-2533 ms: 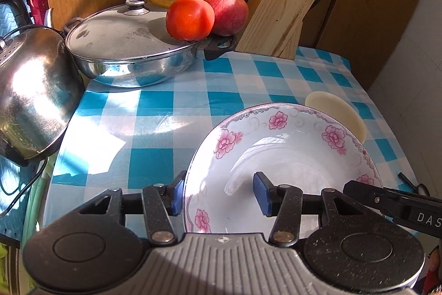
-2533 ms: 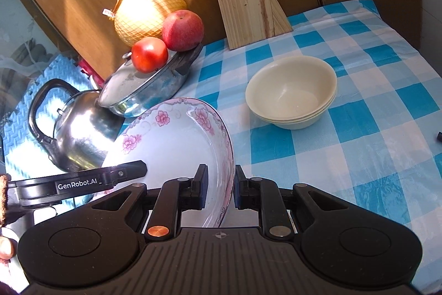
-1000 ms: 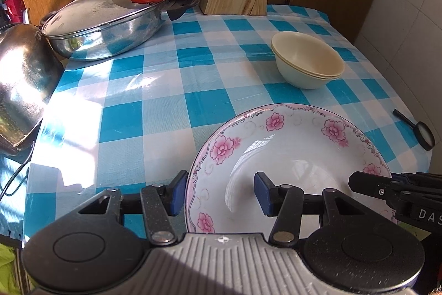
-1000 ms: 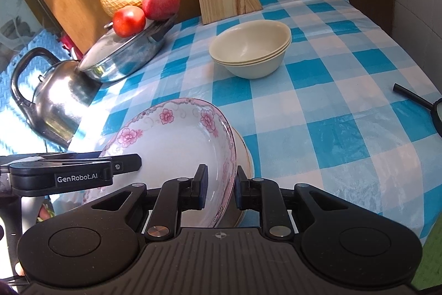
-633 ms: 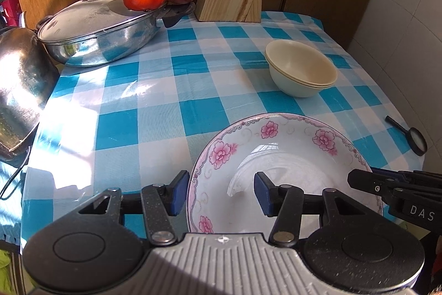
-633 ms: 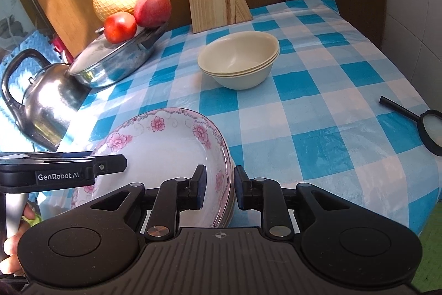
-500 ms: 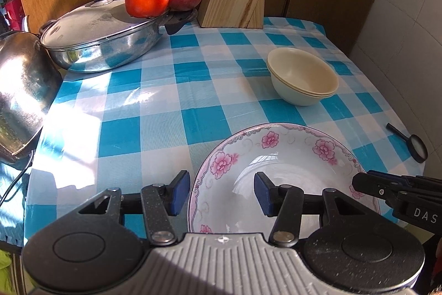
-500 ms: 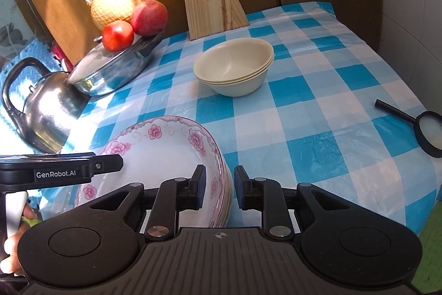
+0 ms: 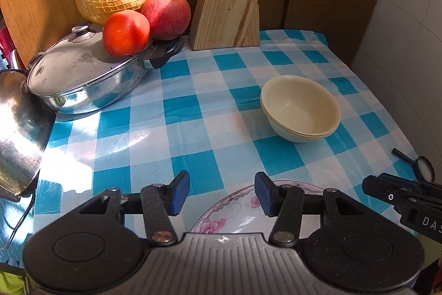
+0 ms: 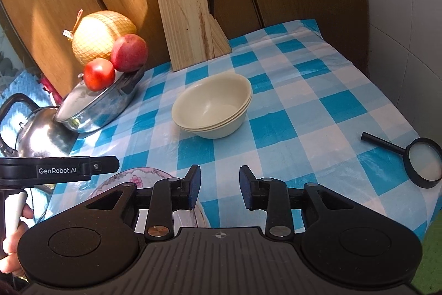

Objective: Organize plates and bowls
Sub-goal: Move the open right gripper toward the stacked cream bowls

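The floral plate sits flat at the near edge of the worktop, right under both my claws & mostly hidden by their bodies; only its far rim shows. Cream bowls, nested as a stack of 2 or maybe 3 (can't count for sure), stand well ahead, mid-worktop, upright. From my right claw they're almost dead ahead, slightly left; from my left claw they lie ahead & to the right. I judge the right is nearer. Both claws are spread wide w/ nothing between the pads. Whether more plates lie beneath the floral one I can't tell. Magnifier off right, clear of the path.
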